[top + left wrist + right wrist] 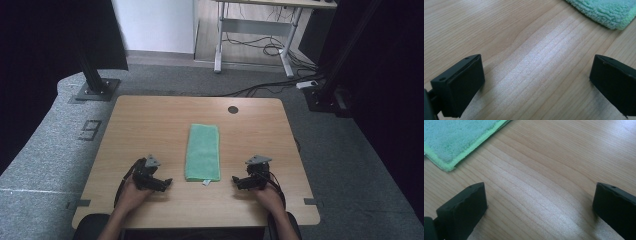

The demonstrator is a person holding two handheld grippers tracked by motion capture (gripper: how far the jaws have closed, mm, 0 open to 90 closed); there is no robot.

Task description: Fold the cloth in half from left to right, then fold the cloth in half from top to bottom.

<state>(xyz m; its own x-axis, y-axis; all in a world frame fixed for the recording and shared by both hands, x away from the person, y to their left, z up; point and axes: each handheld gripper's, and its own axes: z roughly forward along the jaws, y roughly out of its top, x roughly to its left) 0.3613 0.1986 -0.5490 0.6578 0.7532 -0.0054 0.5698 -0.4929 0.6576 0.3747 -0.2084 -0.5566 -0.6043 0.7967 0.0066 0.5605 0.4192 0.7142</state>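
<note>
A green towel (203, 151), folded into a long narrow strip, lies in the middle of the wooden table (150, 120), with a small white tag at its near edge. My left gripper (165, 183) rests on the table to the left of the towel's near end, open, with bare wood between its jaws (536, 77). My right gripper (237, 181) rests to the right of that end, also open and empty (539, 205). A corner of the towel (604, 11) shows at the upper right of the left gripper view. The towel's edge (454, 140) shows at the upper left of the right gripper view.
A round dark cable hole (233, 109) sits near the table's far edge. Grey carpet surrounds the table. Black frame posts (92, 75) stand at far left and far right (325, 90), and a desk with cables (260, 40) is behind.
</note>
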